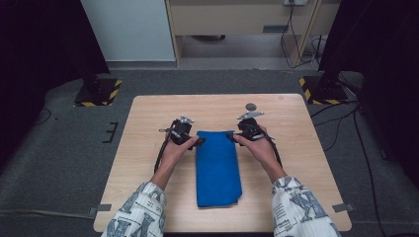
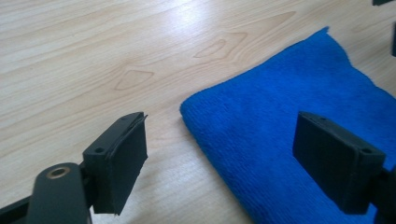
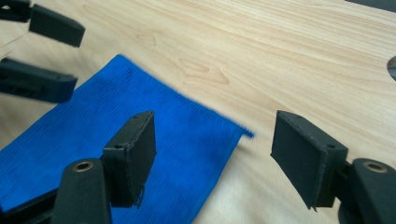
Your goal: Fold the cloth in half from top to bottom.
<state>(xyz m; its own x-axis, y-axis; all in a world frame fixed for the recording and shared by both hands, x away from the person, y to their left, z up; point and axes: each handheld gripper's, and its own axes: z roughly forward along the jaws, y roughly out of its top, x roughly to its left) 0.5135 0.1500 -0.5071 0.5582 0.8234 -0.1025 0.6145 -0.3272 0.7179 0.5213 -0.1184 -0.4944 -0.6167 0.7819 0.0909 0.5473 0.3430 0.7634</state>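
Note:
A folded blue cloth (image 1: 217,168) lies lengthwise in the middle of the wooden table (image 1: 148,118). My left gripper (image 1: 199,142) is at its far left corner and my right gripper (image 1: 232,137) at its far right corner. In the left gripper view the left gripper (image 2: 224,158) is open, one jaw over bare wood and the other over the cloth (image 2: 289,121). In the right gripper view the right gripper (image 3: 215,154) is open and straddles the cloth's (image 3: 177,121) frayed corner. The left gripper's open jaws show beyond it, at the top left of that view.
A small dark disc (image 1: 251,106) sits on the table beyond the right gripper, also seen as a dark disc (image 3: 392,67) at the right gripper view's edge. Bare wood surrounds the cloth. Two stand bases with yellow-black stripes (image 1: 99,93) rest on the floor behind the table.

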